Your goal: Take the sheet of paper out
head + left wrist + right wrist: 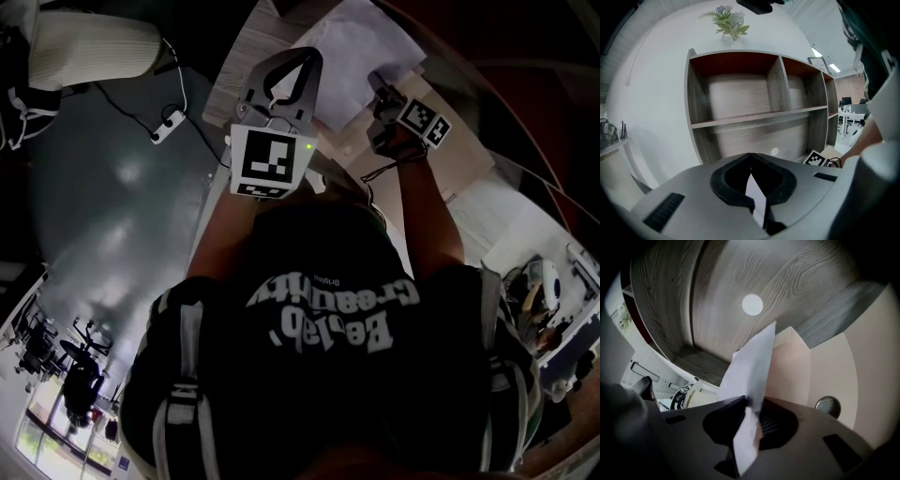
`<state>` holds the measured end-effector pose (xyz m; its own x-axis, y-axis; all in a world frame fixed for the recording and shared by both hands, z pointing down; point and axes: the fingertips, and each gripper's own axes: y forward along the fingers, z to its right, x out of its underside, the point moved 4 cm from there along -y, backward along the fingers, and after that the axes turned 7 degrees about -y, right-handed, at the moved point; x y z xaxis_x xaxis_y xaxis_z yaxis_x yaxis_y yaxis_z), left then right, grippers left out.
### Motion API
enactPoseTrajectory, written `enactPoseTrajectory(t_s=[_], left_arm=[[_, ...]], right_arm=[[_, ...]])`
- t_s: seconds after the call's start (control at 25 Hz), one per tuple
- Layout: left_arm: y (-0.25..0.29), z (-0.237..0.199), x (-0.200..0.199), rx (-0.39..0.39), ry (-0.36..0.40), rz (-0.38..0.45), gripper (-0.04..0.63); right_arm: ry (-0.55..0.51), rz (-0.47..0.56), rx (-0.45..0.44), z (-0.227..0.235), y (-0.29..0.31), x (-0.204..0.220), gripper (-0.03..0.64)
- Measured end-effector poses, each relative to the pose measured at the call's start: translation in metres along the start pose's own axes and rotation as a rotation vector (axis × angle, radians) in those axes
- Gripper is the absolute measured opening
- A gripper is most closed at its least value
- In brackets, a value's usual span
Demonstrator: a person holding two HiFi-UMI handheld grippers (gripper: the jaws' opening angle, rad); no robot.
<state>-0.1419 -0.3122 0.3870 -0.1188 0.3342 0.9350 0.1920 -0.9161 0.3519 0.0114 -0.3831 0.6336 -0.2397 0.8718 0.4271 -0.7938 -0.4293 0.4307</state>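
Black T-shirt point(319, 319) fills head view | left gripper point(750, 157) — jaws pinched shut on sheet of paper point(361, 56) | right gripper point(749, 401) — clamped on same sheet | sheet held above table point(450, 159), toward its far edge, before wooden shelf unit point(740, 93)

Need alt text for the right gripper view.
A white sheet of paper stands edge-on, pinched between the jaws of the right gripper. Behind it are a pale beige folder and a grey wood-grain panel with a round white dot.
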Motion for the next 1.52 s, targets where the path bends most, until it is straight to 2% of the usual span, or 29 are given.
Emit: enactPoseTrajectory(t_s=[0.04,0.52,0.68,1.0,1.16,1.52], left_arm=[[0.000,-0.001,0.000,0.001,-0.001,0.000,0.018],[0.001,-0.008,-0.001,0.003,0.007,-0.007,0.018],[-0.003,-0.005,-0.009,0.005,0.022,0.008,0.018],[-0.009,0.007,-0.022,0.022,-0.004,0.046,0.018],[-0.015,0.015,-0.030,0.025,-0.057,0.076,0.018],[-0.038,0.031,-0.050,0.000,-0.053,0.121,0.018]], right_arm=[[-0.006,0.006,-0.002,-0.001,-0.001,-0.001,0.044],[-0.023,0.053,-0.022,-0.014,-0.008,-0.008,0.037],[-0.051,0.080,-0.029,-0.024,-0.015,-0.014,0.037],[-0.082,0.113,-0.042,-0.037,-0.037,-0.018,0.035],[-0.126,0.126,-0.025,-0.042,-0.052,-0.022,0.034],[-0.241,0.186,-0.030,-0.076,-0.096,-0.035,0.034]])
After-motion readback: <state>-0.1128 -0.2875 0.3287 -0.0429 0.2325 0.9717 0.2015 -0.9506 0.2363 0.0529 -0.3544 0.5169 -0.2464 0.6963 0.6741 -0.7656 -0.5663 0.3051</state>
